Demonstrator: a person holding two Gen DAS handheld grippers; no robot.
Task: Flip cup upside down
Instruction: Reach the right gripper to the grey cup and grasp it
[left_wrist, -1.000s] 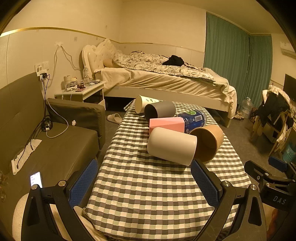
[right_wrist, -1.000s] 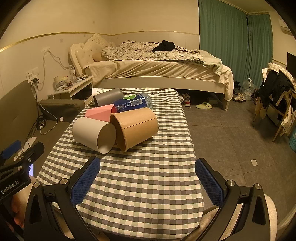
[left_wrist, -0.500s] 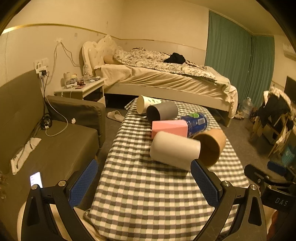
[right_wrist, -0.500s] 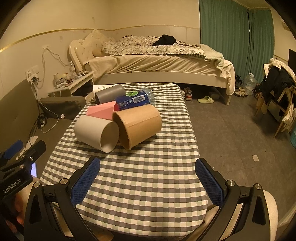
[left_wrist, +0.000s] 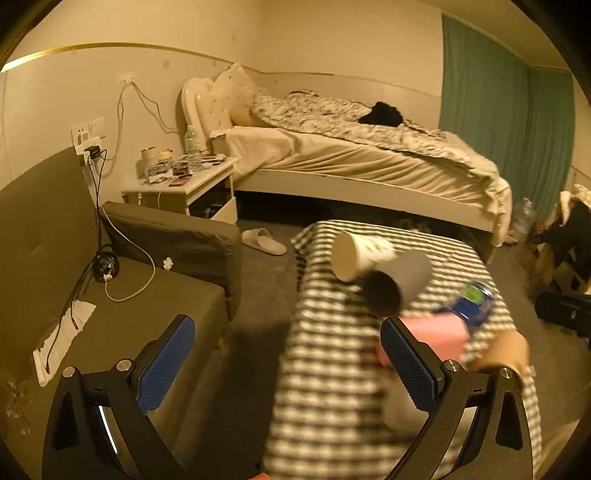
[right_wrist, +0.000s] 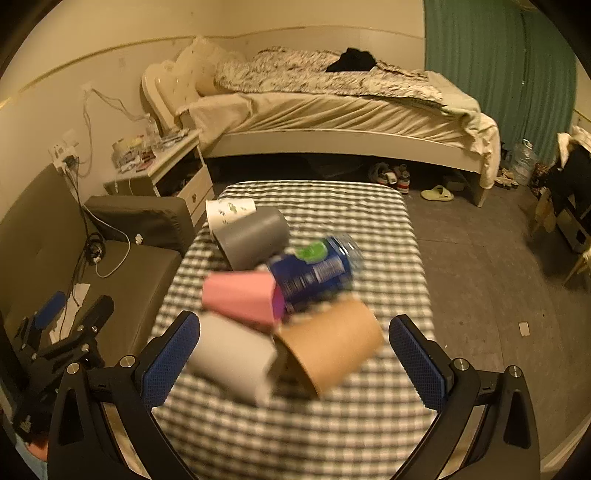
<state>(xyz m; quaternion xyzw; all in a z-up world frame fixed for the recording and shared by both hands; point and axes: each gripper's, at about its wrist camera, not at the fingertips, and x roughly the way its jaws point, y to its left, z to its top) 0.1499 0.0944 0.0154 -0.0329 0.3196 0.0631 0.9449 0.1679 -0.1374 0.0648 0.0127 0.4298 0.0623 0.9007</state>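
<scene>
Several cups lie on their sides on the checked table (right_wrist: 388, 229): a tan cup (right_wrist: 332, 343), a cream cup (right_wrist: 232, 356), a pink cup (right_wrist: 240, 297), a grey cup (right_wrist: 255, 236) and a white printed cup (right_wrist: 231, 212). My right gripper (right_wrist: 295, 354) is open, its fingers either side of the cream and tan cups, holding nothing. My left gripper (left_wrist: 288, 360) is open and empty over the table's left edge; the grey cup (left_wrist: 400, 280), white cup (left_wrist: 356, 254) and pink cup (left_wrist: 439, 334) lie ahead to its right. Both views are blurred.
A blue-labelled bottle (right_wrist: 314, 273) lies among the cups. A dark sofa (left_wrist: 110, 295) stands left of the table, a nightstand (left_wrist: 184, 184) and a bed (left_wrist: 369, 162) behind. The left gripper's body (right_wrist: 62, 343) shows at the right view's lower left.
My right gripper has moved forward over the table, closing on the cream and tan cups. My left gripper has swung left toward the table's left edge. The cups have not moved.
</scene>
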